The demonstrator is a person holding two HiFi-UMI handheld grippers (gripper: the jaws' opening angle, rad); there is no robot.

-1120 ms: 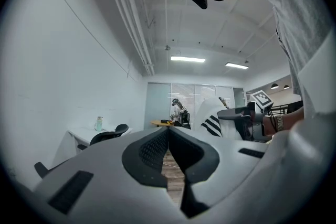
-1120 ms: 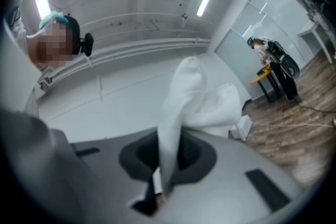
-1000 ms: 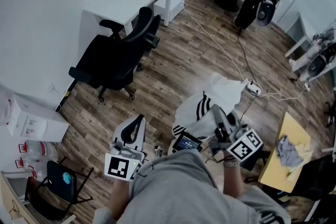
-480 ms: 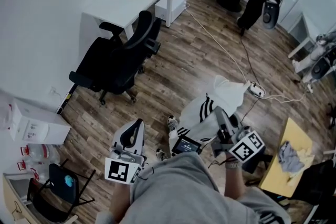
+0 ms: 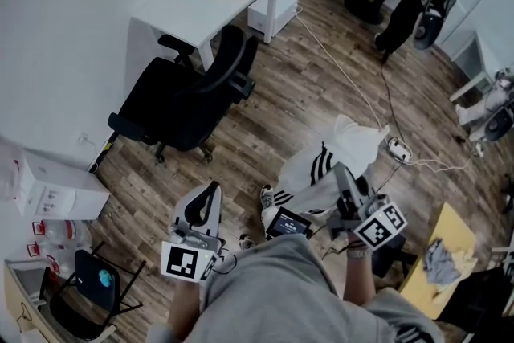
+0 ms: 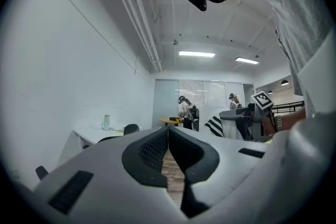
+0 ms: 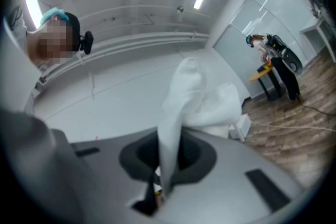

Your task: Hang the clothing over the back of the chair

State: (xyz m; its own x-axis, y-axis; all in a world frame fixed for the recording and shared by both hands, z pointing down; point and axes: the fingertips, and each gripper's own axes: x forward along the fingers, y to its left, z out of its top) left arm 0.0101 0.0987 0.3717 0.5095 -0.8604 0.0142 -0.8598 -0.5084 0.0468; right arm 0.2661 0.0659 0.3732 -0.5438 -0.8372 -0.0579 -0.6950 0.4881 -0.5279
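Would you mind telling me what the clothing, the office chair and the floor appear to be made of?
Clothing: soft white fabric with black stripes, matte; it drapes and folds.
Office chair: black and matte, probably fabric or mesh upholstery.
Floor: wood-look planks with visible grain, perhaps laminate.

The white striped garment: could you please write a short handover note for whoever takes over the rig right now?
Left hand-held gripper: shut, empty.
Right hand-held gripper: shut on the garment, which hangs from it.
Black office chair: by the white desk, well apart from the garment; its back is bare.
Done: garment picked up.
Left: carry it over and drape it over the chair back.
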